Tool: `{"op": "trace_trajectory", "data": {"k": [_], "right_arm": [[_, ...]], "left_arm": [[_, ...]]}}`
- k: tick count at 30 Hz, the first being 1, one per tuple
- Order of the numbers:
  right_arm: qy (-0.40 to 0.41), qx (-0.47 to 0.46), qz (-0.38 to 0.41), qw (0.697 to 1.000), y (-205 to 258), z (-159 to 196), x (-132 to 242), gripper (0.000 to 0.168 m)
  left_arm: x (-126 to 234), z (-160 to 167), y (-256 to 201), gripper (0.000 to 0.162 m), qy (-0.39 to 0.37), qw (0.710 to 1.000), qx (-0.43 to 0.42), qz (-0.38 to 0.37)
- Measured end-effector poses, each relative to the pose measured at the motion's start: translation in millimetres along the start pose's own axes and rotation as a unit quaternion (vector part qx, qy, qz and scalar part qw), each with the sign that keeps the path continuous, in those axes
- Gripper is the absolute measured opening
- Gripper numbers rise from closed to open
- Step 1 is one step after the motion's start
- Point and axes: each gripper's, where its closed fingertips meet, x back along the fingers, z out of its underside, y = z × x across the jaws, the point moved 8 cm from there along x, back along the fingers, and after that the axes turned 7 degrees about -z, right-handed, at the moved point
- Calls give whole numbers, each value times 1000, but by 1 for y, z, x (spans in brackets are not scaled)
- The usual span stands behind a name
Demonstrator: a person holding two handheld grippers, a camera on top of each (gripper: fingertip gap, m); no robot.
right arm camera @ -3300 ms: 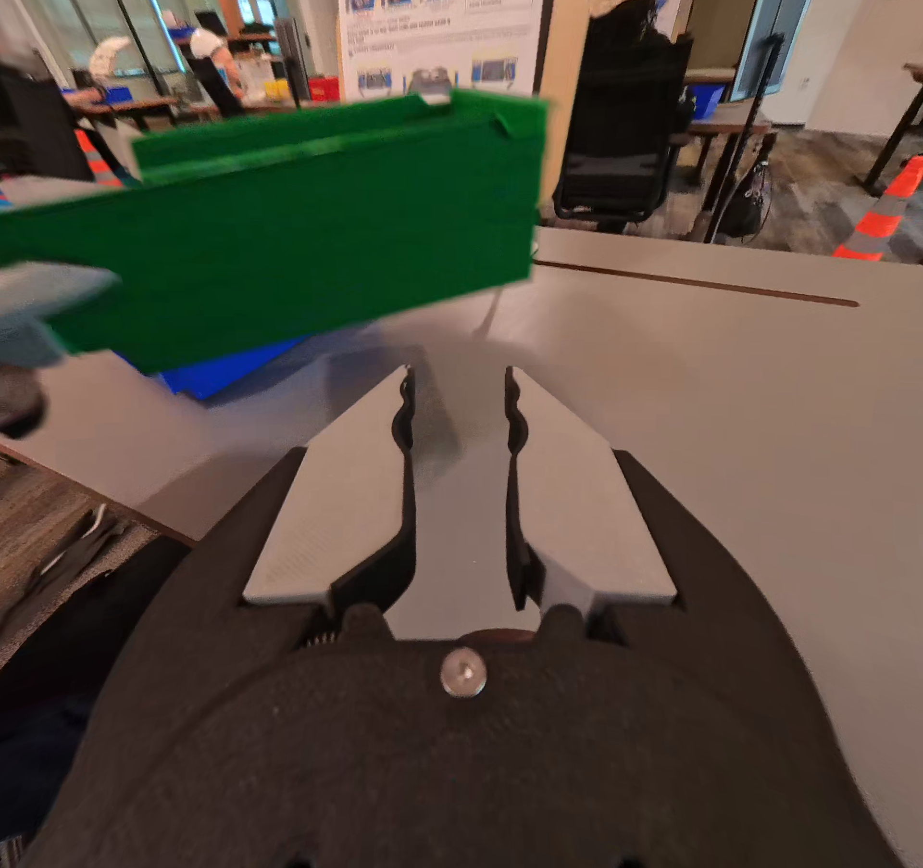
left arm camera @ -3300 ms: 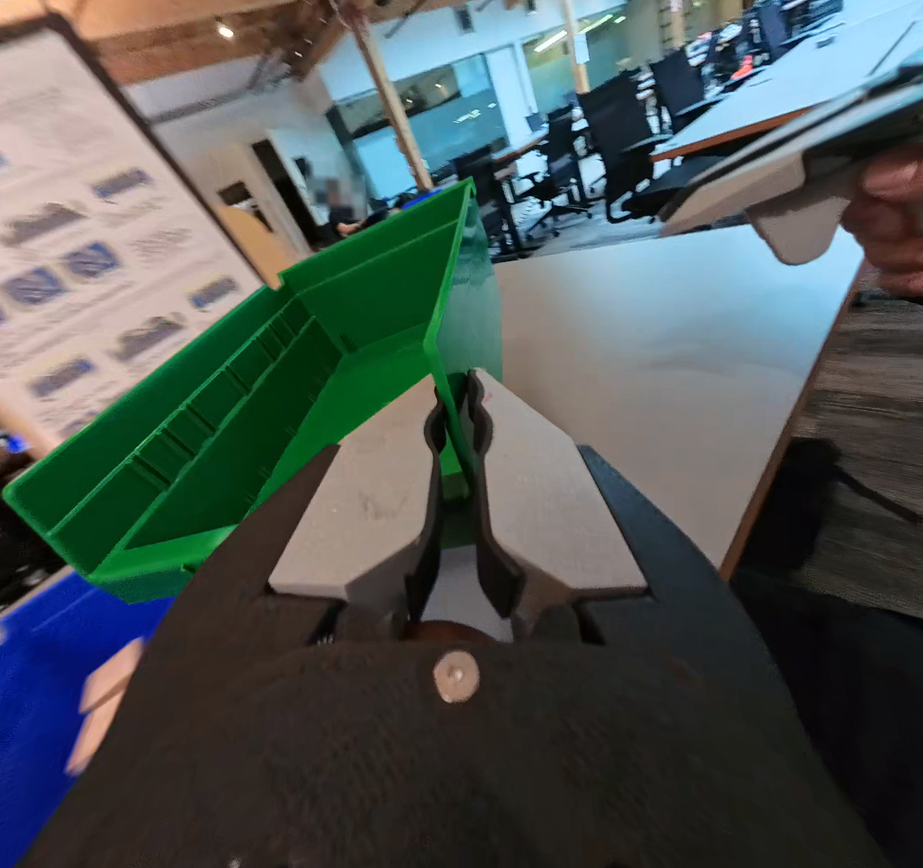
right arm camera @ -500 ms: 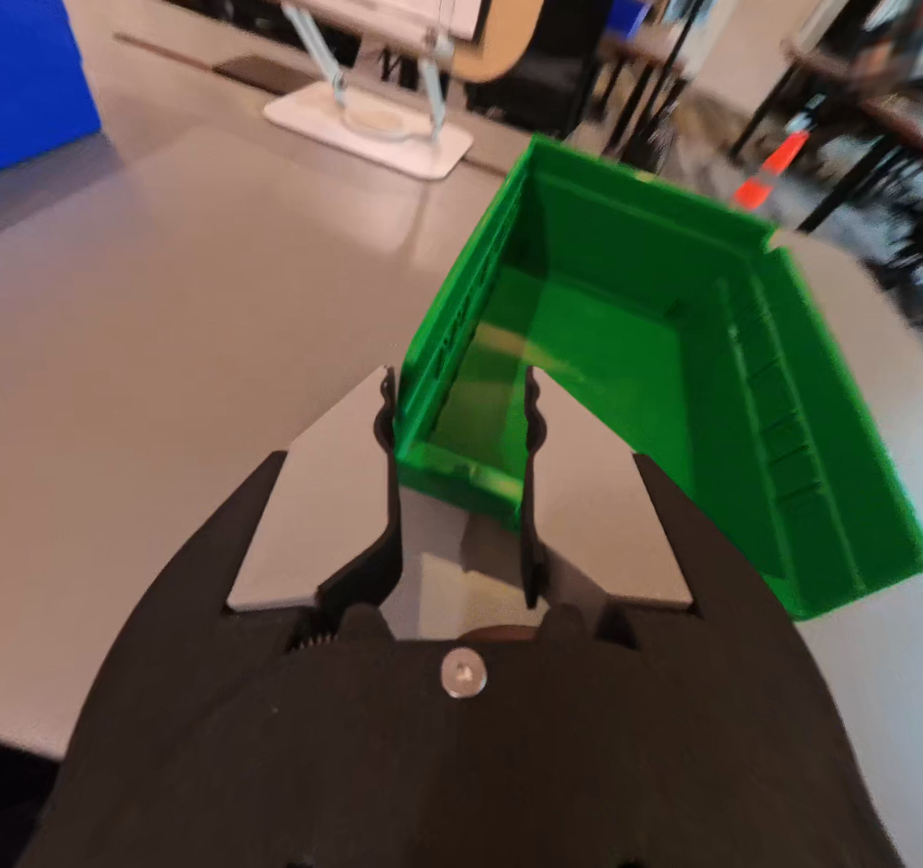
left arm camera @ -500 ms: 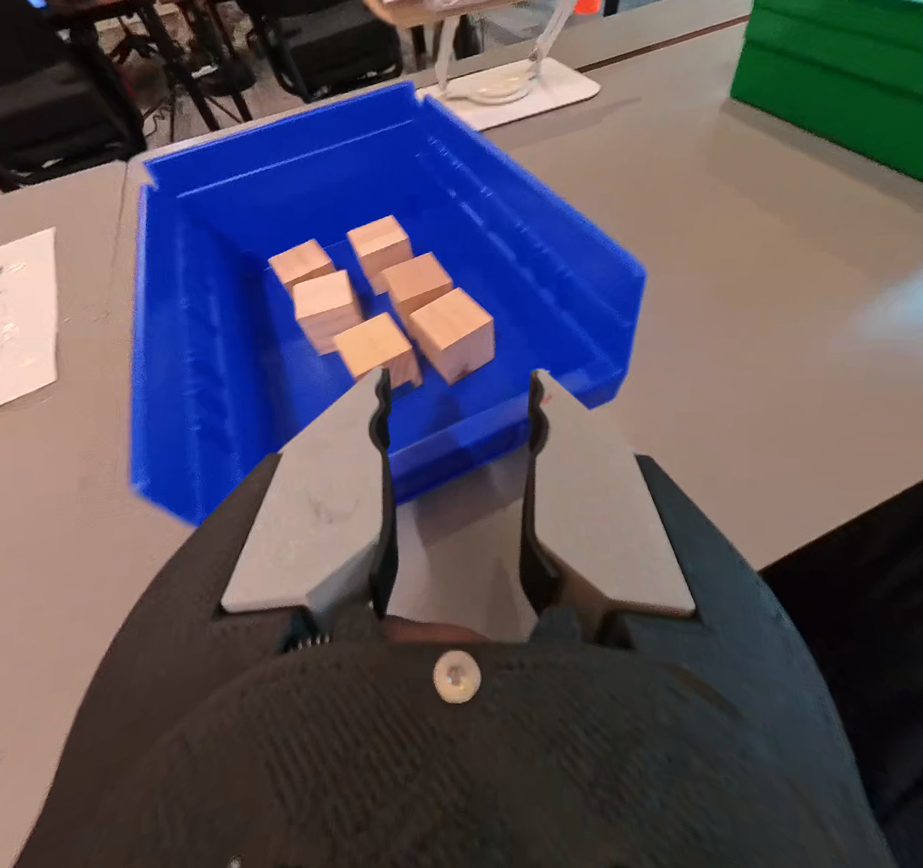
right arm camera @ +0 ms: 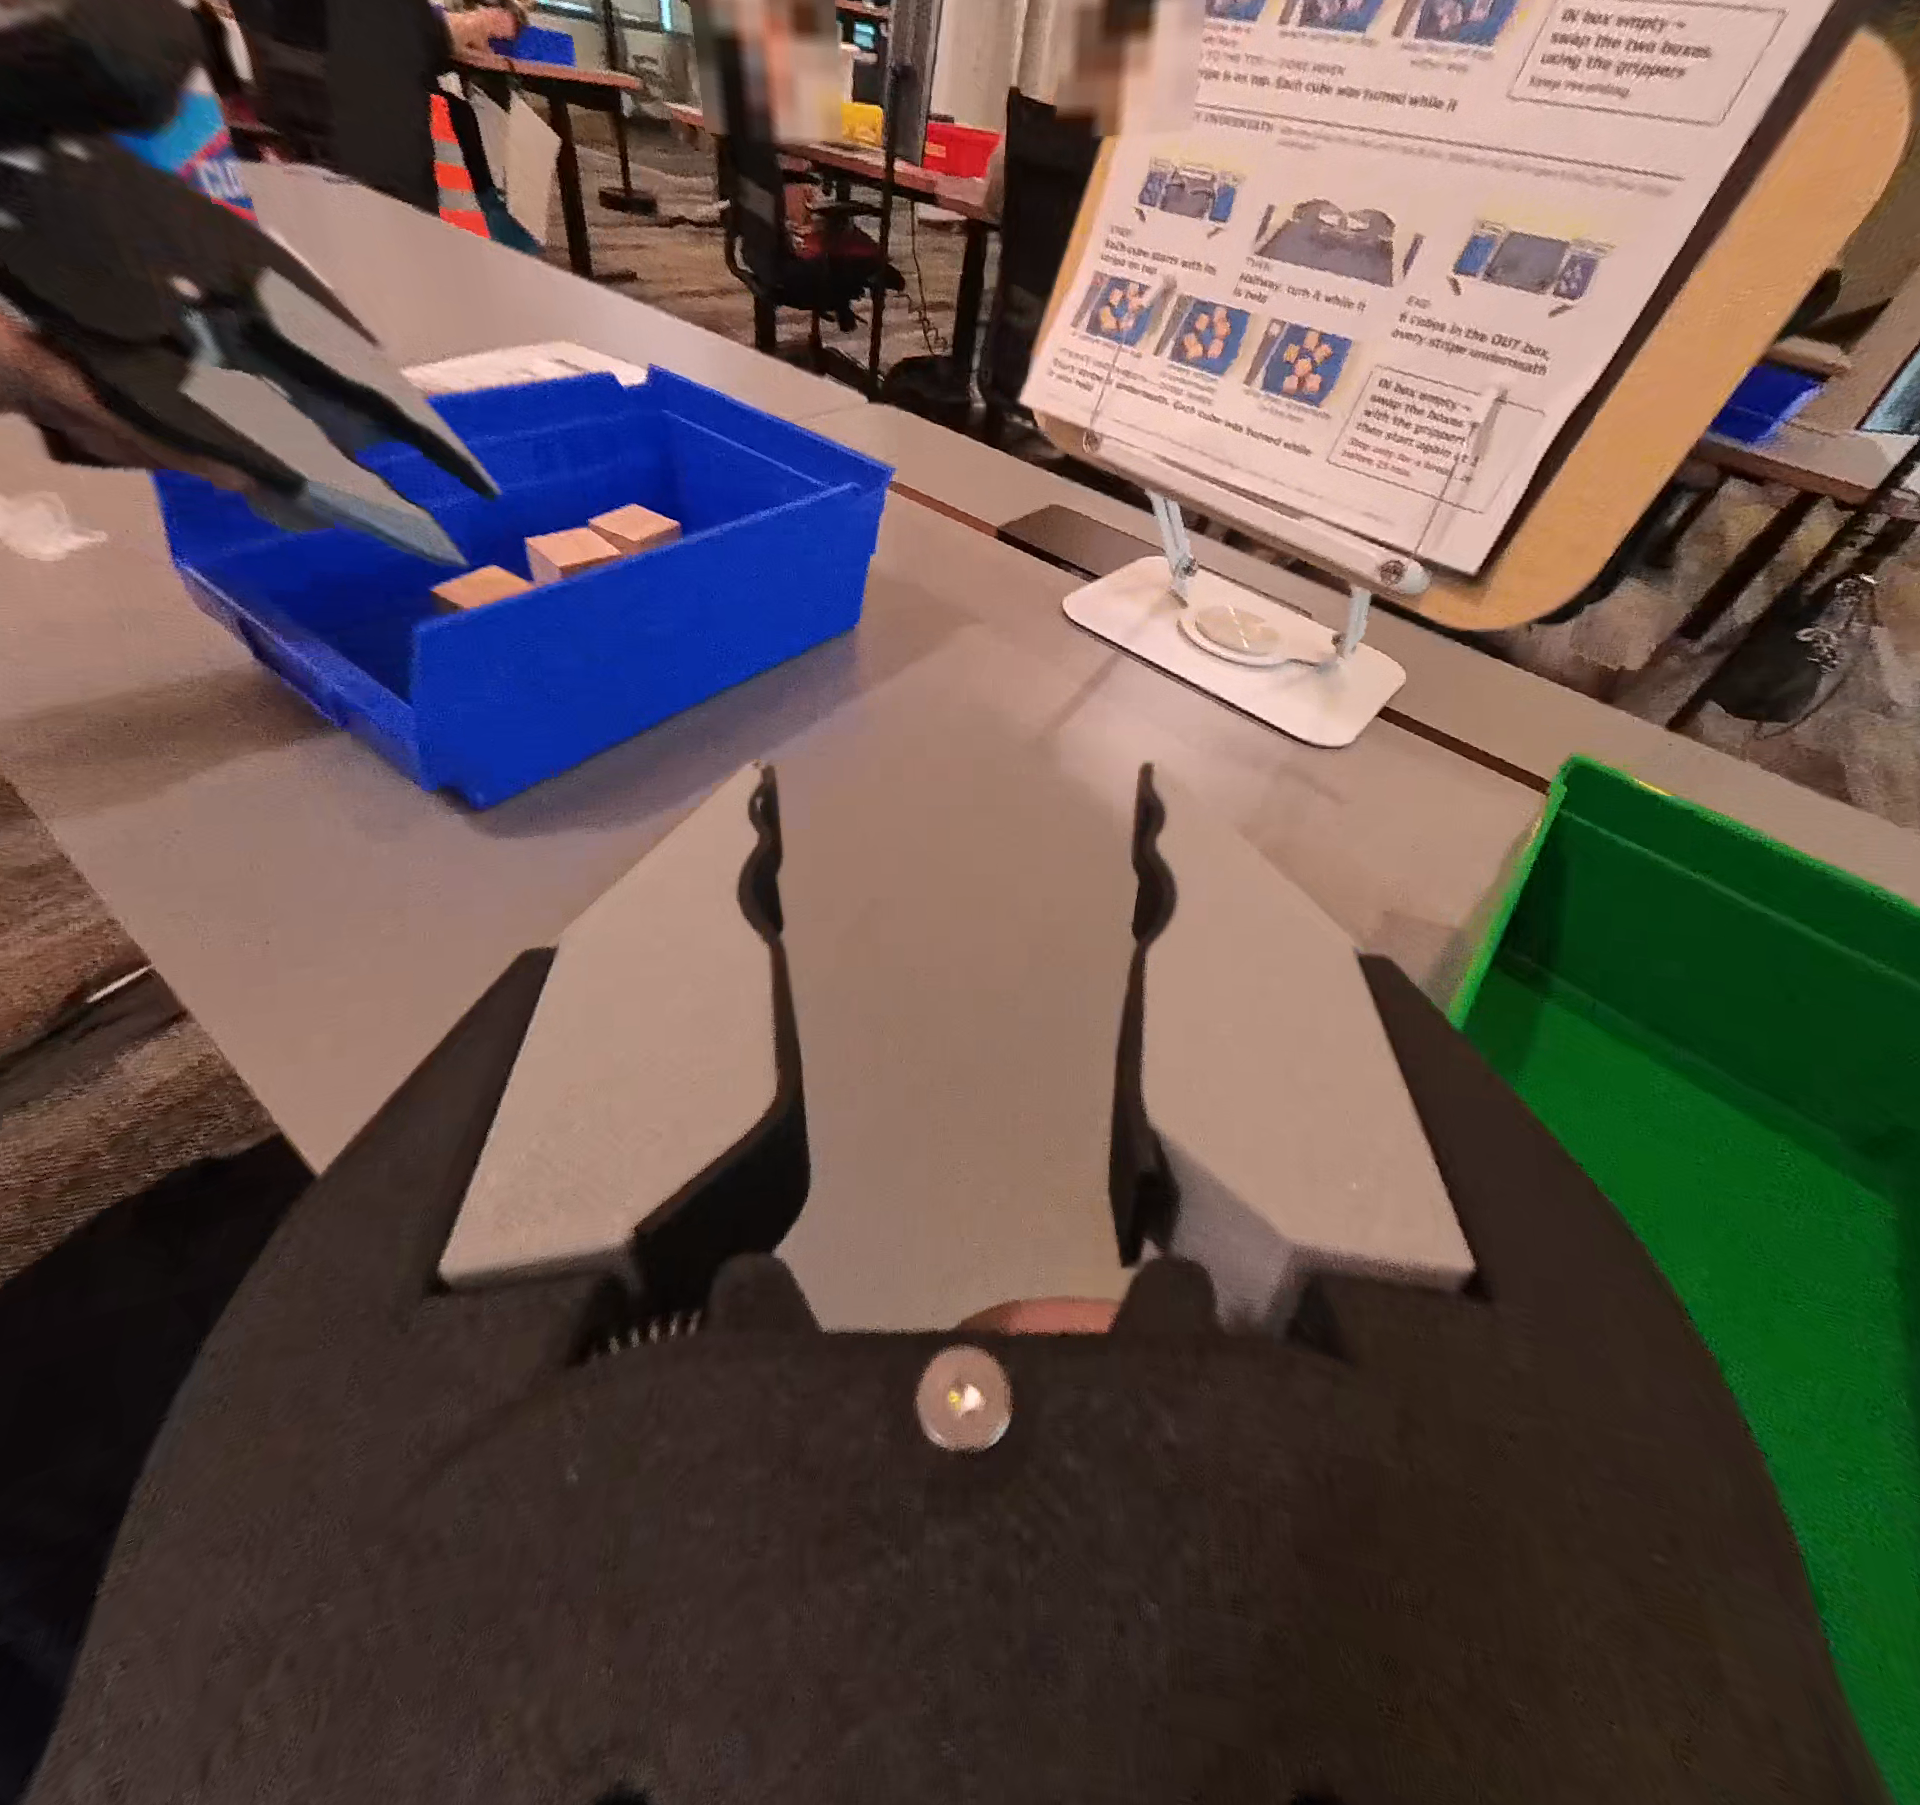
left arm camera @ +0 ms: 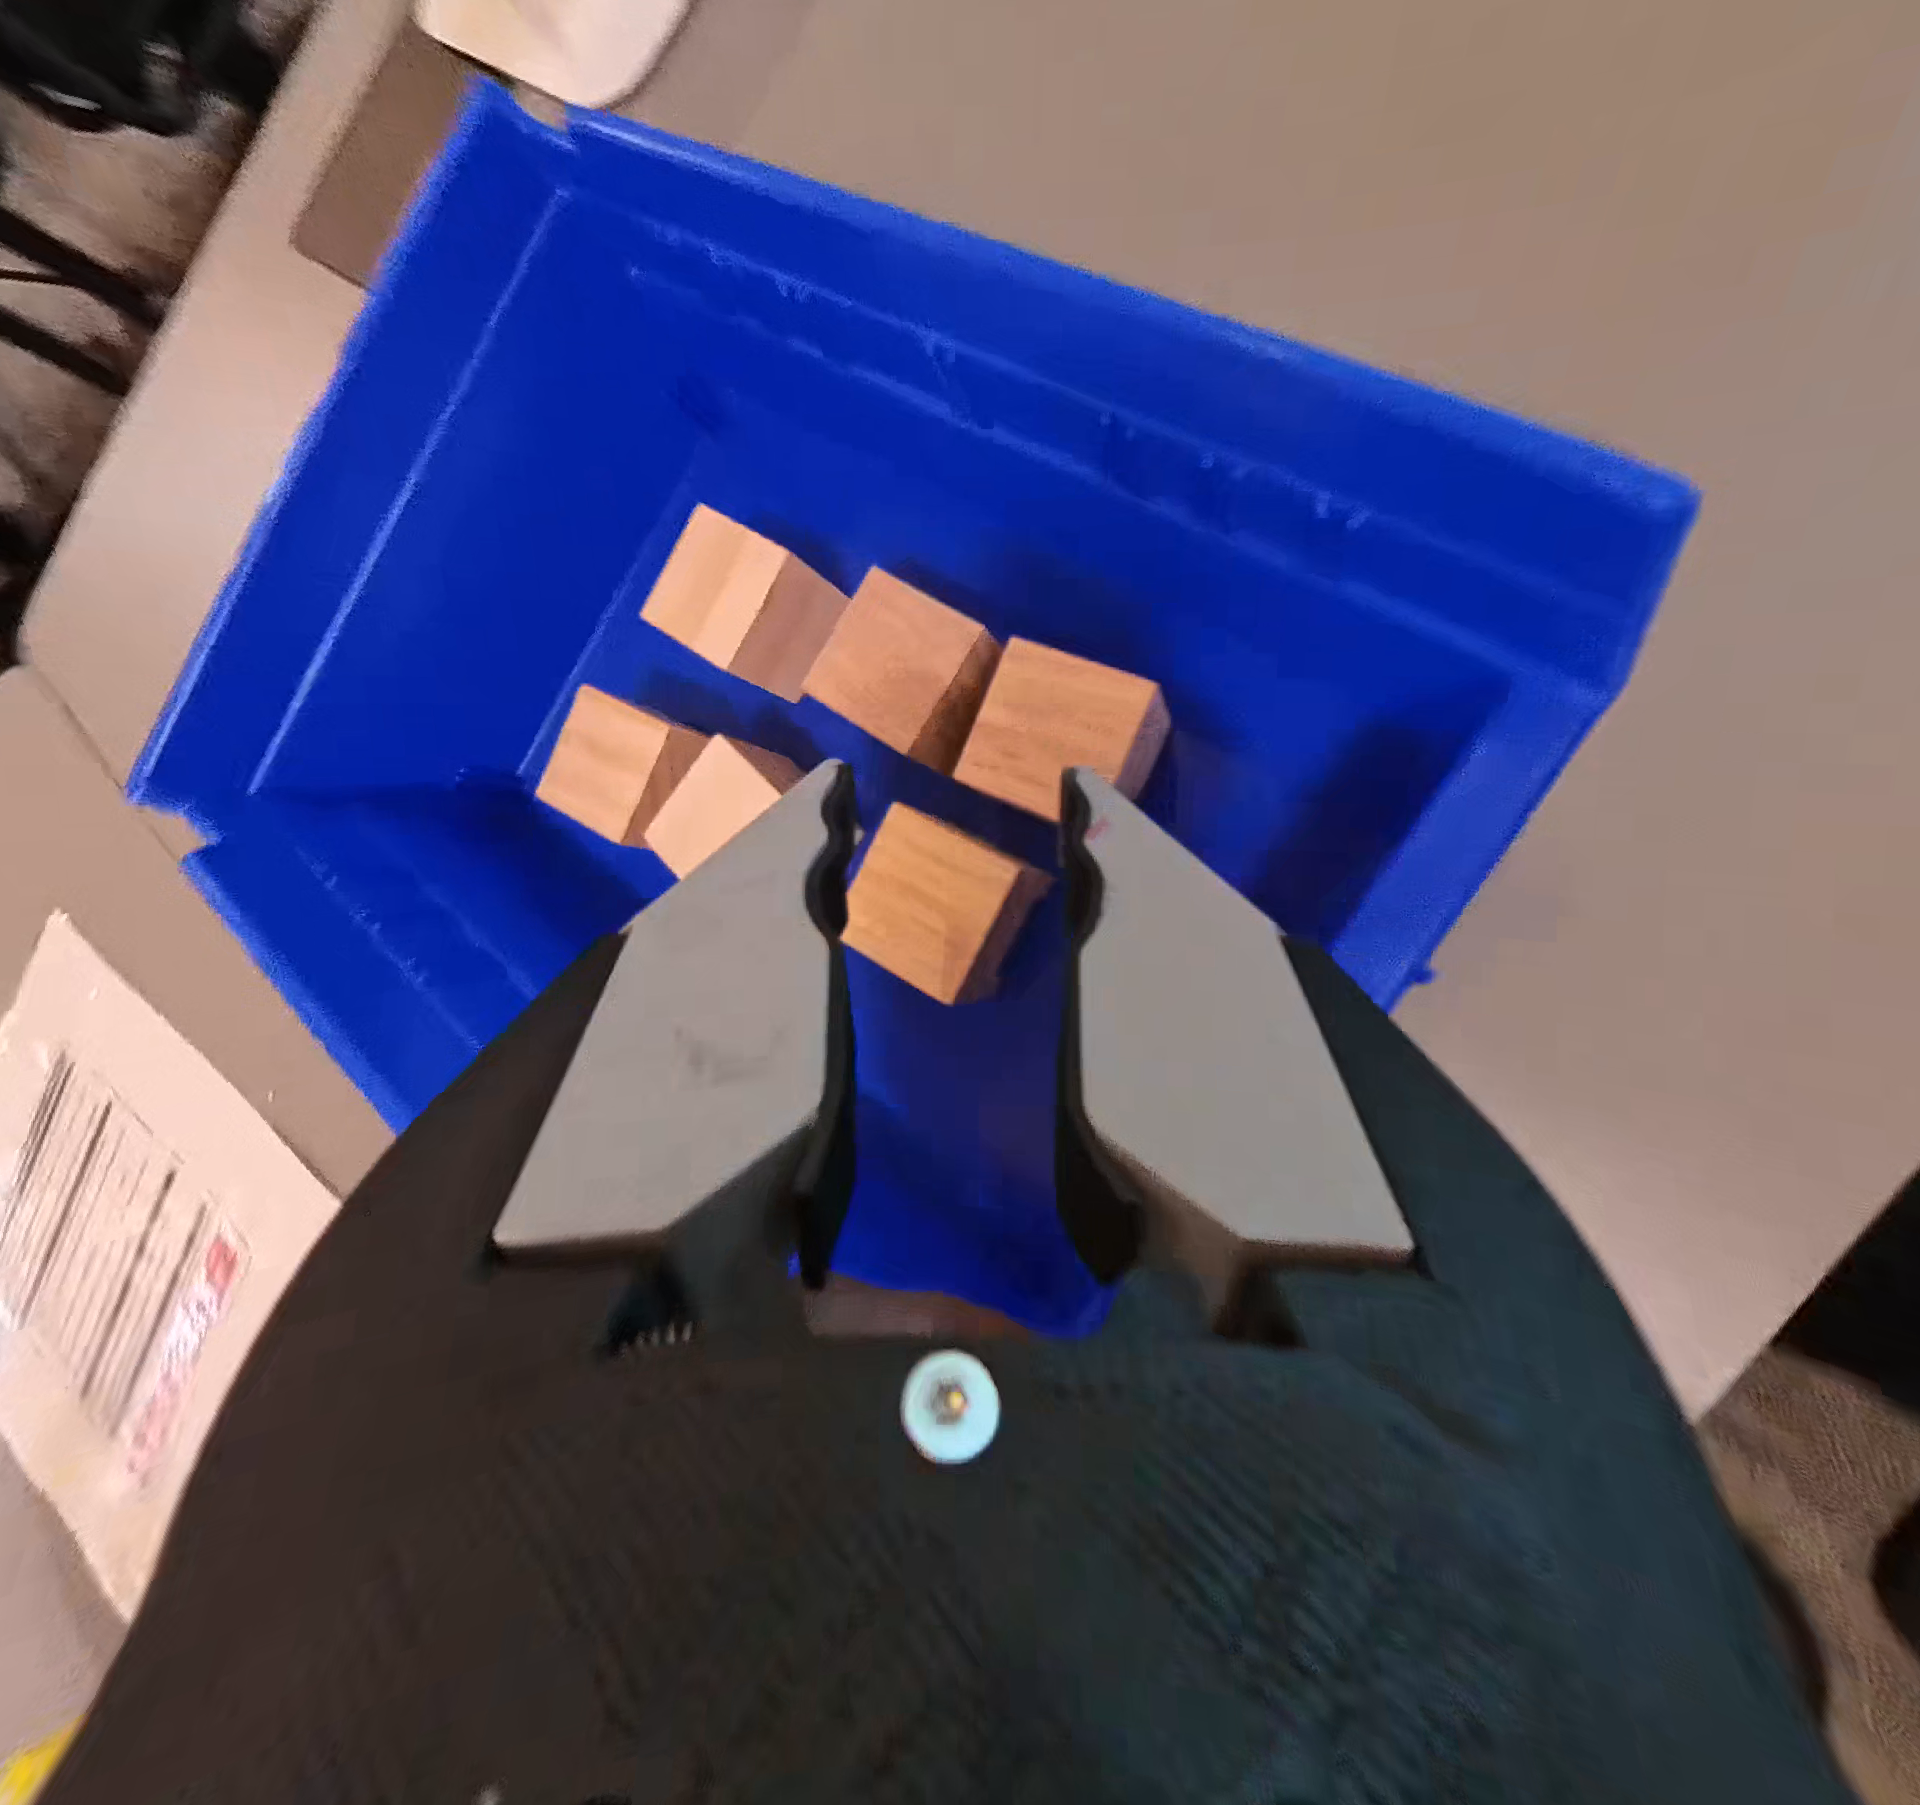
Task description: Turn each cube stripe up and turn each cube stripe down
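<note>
A blue bin holds several plain wooden cubes; no stripe shows on their visible faces. My left gripper is open and hangs over the bin, pointing down. The nearest cube lies just below and between its fingertips, untouched. Other cubes sit behind it. In the right wrist view the blue bin stands at the left with the left gripper over it and cubes inside. My right gripper is open and empty above the grey table.
An empty green bin stands at the right, close to my right gripper. An instruction board on a white stand is at the table's back. A printed sheet lies left of the blue bin. The table's front edge is near.
My left gripper has moved from in front of the blue bin to over it, tilted down on the nearest cube. My right gripper has swung left, away from the green bin, and opened wider.
</note>
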Motion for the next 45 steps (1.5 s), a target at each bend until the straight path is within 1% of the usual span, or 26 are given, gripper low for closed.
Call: {"op": "trace_trajectory", "data": {"k": [1,3,4,7,8,9,10,11,15,16,17,19,21,24,25,27,29,31,32,34,36,39,41,43,44,45], "right_arm": [[-11,-3,-4,1000,1,-4,1,66],[-22,-7,-15,1000,2,-9,4,65],[-21,-9,-20,1000,1,-11,5,66],[-26,-25,-26,999,-7,-14,11,66],[-32,-33,-32,998,-9,-16,13,66],[-37,-40,-38,998,-11,-17,15,66],[-40,-43,-42,997,-13,-17,17,66],[-41,-45,-41,997,-15,-16,18,66],[-32,-51,-39,997,-21,-10,19,66],[-30,-52,-40,997,-21,-10,19,66],[-28,-52,-42,997,-21,-9,18,66],[-24,-50,-41,998,-21,-9,17,66],[-21,-44,-40,998,-19,-9,17,66],[-17,-36,-38,998,-16,-10,17,65],[-18,-33,-37,999,-15,-11,17,65],[-17,-28,-37,999,-13,-12,17,65],[-18,-26,-37,999,-12,-12,17,64],[-16,-28,-38,999,-12,-11,16,64],[-15,-28,-38,999,-12,-11,16,64],[-13,-29,-39,999,-13,-8,16,63],[-6,-39,-50,998,-14,-3,13,62],[14,-63,-99,993,-11,7,5,61],[20,-84,-134,987,-8,13,-2,61],[26,-110,-174,978,-3,17,-9,61],[26,-127,-204,970,2,18,-13,61],[25,-149,-241,959,9,19,-16,61]], "left_arm": [[-6,1,4,38,13,999,-17,29],[-14,3,6,31,27,994,-53,95],[-18,6,7,28,38,990,-76,108],[-33,17,13,27,95,981,-116,125],[-37,18,15,31,106,979,-117,128],[-39,17,18,32,103,979,-112,134],[-40,15,21,27,98,980,-107,136],[-41,15,22,26,101,979,-105,140],[-44,15,23,22,111,975,-118,151],[-44,14,23,23,114,974,-122,150],[-44,13,23,27,118,974,-129,146],[-40,10,22,45,132,968,-144,157],[-35,5,24,53,127,967,-144,169],[-36,5,26,54,138,963,-147,177],[-39,8,25,53,152,960,-150,179],[-47,16,21,56,187,952,-160,179],[-57,25,18,56,222,944,-167,176],[-67,33,15,45,250,935,-175,178],[-70,32,13,45,251,934,-178,179],[-68,25,10,45,226,940,-179,181],[-60,16,13,45,194,949,-192,156],[-31,-5,14,45,116,966,-207,106],[-3,-19,13,44,45,976,-209,48],[27,-36,1,44,-58,978,-201,-5],[42,-46,-14,45,-122,971,-204,-19],[55,-57,-34,44,-191,958,-210,-29]]}}
